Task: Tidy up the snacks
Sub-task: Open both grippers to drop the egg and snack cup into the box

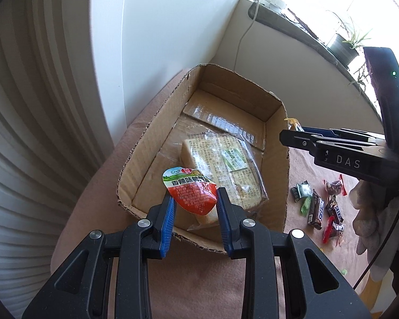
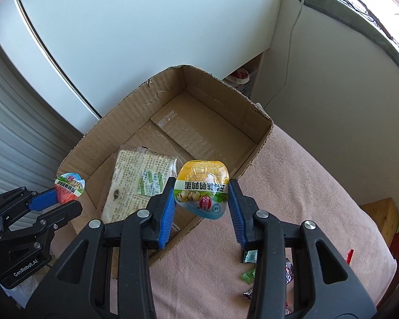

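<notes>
The left gripper [image 1: 195, 199] is clamped on one red snack pouch [image 1: 191, 190], a small rounded foil-lidded packet with a green-and-white printed top and glossy red lower half. Its two blue ribbed pads [image 1: 169, 219] press the pouch's sides, holding it above the near end of the box. The right gripper [image 2: 201, 198] pinches one yellow snack pouch [image 2: 201, 184] of the same rounded shape, shiny film with a yellow band, pictured eggs and a pale blue base. This pouch hangs over the box's near right wall.

Below both sits one cardboard box [image 2: 135, 106], open-topped, brown corrugated board with ragged torn rim edges and strips of clear tape across its floor. Inside lies one flat rectangular packet [image 1: 223, 170], tan content wrapped in crinkled clear plastic printed with dense text and a green label. It rests on the box floor toward the near side, the far half of the floor bare.

The box stands on a pink cloth [image 2: 306, 180], soft and slightly fuzzy. To the right of the box, on the cloth, lies a loose scatter of small wrapped candies [image 1: 321, 204]: one brown chocolate bar [image 1: 316, 208], a green sweet, dark and red wrappers; their exact count cannot be told where they overlap. A gloved hand [image 1: 369, 212] in pale knit fabric holds the right gripper's handle.
</notes>
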The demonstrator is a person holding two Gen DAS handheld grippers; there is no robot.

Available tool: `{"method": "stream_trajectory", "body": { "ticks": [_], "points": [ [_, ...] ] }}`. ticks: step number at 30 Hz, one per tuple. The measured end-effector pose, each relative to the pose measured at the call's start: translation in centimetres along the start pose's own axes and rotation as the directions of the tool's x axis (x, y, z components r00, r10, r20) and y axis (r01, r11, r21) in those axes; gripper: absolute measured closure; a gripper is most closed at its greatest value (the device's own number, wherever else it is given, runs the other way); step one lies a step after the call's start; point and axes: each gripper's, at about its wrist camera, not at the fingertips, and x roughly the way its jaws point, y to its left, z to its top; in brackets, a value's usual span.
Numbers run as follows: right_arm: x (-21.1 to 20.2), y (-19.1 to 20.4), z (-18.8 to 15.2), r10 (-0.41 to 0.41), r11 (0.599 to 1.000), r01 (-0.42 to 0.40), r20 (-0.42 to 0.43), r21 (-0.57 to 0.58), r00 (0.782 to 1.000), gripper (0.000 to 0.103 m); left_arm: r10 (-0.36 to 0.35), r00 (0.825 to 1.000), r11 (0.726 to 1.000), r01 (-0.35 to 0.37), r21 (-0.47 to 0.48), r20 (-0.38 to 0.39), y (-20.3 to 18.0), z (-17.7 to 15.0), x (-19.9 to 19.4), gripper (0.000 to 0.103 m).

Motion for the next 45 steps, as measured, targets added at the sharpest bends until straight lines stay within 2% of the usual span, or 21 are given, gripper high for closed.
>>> {"method": "stream_trajectory", "body": {
  "ticks": [18, 20, 21, 22, 24, 36, 45],
  "points": [
    [1.3, 1.1, 1.0, 0.010, 1.000, -0.010, -0.015, -0.018, 1.000, 0.062, -0.006, 1.000, 1.000, 0.006, -0.019, -0.010, 0.3, 0.3, 0.5, 0.073],
    [1.2, 1.1, 0.9, 0.012, 1.000, -0.012, -0.011, -0.019, 1.000, 0.056, -0.003, 1.000, 1.000, 0.002, -0.022, -0.011, 0.3, 0.3, 0.5, 0.073],
    [1.1, 1.1, 0.9, 0.010, 1.000, -0.011, -0.007, -0.020, 1.000, 0.045, -0.003, 1.000, 1.000, 0.003, -0.023, -0.010, 0.3, 0.3, 0.5, 0.072],
    [0.9, 1.2, 0.9, 0.010, 1.000, -0.010, -0.001, -0.022, 1.000, 0.036, -0.002, 1.000, 1.000, 0.002, -0.024, -0.010, 0.3, 0.4, 0.5, 0.069],
    [0.7, 1.2, 0.9, 0.007, 1.000, -0.007, 0.014, -0.024, 1.000, 0.033, 0.004, 1.000, 1.000, -0.004, -0.024, -0.010, 0.3, 0.4, 0.4, 0.056],
    [-0.5, 0.8, 0.4, 0.006, 1.000, -0.005, 0.025, -0.008, 1.000, 0.032, 0.003, 1.000, 1.000, -0.003, -0.011, -0.006, -0.2, 0.6, -0.1, 0.056],
    [-2.9, -0.6, -0.7, -0.001, 1.000, 0.000, 0.049, 0.026, 0.999, 0.032, -0.033, 0.999, 0.999, 0.033, 0.016, 0.002, -1.8, 0.8, -0.7, 0.056]
  ]
}}
